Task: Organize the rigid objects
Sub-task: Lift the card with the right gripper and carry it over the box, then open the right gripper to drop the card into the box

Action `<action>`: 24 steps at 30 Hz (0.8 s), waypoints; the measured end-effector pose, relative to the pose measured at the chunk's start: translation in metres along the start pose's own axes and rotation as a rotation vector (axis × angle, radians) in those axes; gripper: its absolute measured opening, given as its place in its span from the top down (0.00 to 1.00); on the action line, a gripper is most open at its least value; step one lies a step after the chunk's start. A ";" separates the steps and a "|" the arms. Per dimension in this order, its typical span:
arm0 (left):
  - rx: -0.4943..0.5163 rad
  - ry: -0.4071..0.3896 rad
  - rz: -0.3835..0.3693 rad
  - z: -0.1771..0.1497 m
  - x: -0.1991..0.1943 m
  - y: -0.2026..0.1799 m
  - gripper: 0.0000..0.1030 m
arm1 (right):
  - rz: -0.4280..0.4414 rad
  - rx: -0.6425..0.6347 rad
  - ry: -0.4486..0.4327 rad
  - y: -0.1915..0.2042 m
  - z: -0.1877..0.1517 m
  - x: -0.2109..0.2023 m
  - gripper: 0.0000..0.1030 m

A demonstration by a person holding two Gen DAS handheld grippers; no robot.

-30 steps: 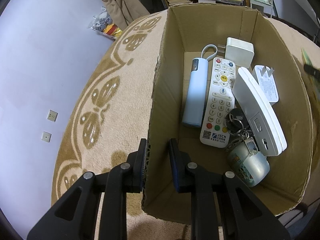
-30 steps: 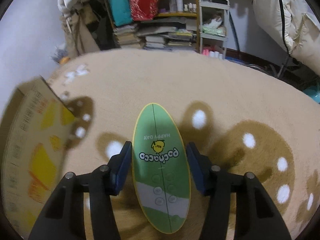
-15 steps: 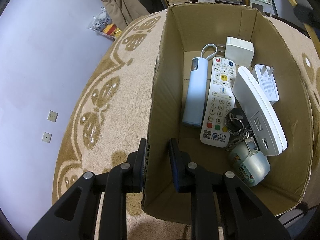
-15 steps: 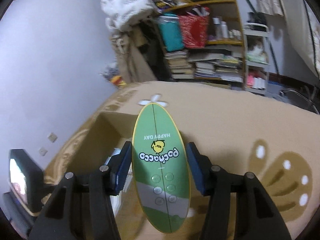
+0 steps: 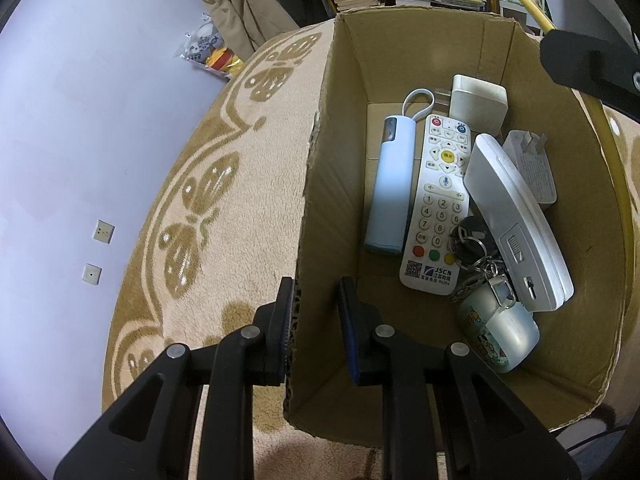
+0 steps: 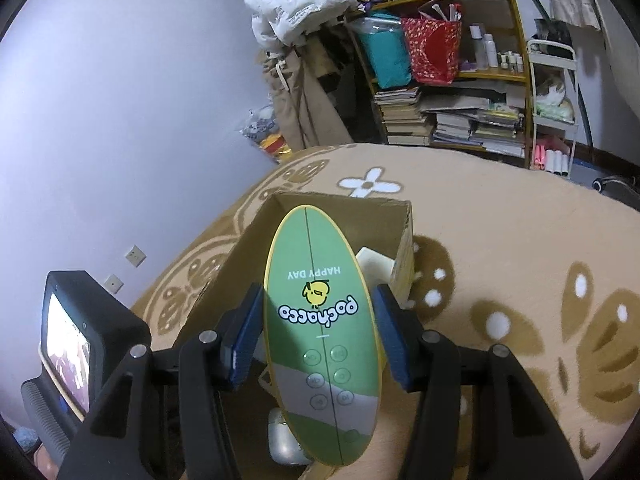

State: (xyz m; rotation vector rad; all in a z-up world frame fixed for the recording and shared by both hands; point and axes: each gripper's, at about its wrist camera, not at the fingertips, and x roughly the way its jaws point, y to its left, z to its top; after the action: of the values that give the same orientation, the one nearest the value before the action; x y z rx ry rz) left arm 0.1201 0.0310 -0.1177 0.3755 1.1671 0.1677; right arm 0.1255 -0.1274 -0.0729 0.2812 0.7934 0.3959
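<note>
A cardboard box (image 5: 416,48) stands on the carpet. My left gripper (image 5: 316,332) is shut on the box's left wall (image 5: 320,220). Inside lie a white remote (image 5: 438,204), a pale blue tube (image 5: 390,188), a silver clamshell case (image 5: 516,220), white chargers (image 5: 478,100), keys (image 5: 472,244) and a small tin (image 5: 500,328). My right gripper (image 6: 320,336) is shut on a green oval Pochacco device (image 6: 320,320) and holds it above the box (image 6: 248,248). Its finger (image 5: 588,64) shows at the top right of the left wrist view.
The box sits on a tan patterned carpet (image 6: 520,240). A cluttered bookshelf (image 6: 448,92) and hanging clothes (image 6: 296,80) stand against the far wall. The left gripper's screen unit (image 6: 80,340) is at lower left of the right wrist view.
My right gripper has carried the green device from over the carpet to above the box. My left gripper has kept its hold on the box wall.
</note>
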 end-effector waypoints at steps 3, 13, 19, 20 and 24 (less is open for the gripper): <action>-0.002 0.000 -0.001 0.000 0.000 0.000 0.80 | 0.011 0.001 0.008 -0.002 0.001 0.001 0.43; -0.014 0.003 -0.018 0.001 0.002 0.002 0.80 | -0.024 0.021 0.063 0.001 -0.003 0.005 0.42; -0.021 0.002 -0.031 0.001 0.003 0.005 0.80 | -0.017 0.034 0.066 0.005 -0.003 0.005 0.39; -0.021 0.002 -0.030 0.001 0.003 0.005 0.80 | -0.017 0.040 0.064 0.006 -0.002 0.003 0.37; -0.021 0.000 -0.026 0.000 0.002 0.006 0.79 | -0.039 0.042 0.051 0.007 0.000 -0.003 0.25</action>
State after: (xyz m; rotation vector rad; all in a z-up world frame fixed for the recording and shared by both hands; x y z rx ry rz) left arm 0.1215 0.0374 -0.1169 0.3419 1.1690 0.1570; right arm 0.1219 -0.1222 -0.0683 0.2955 0.8566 0.3515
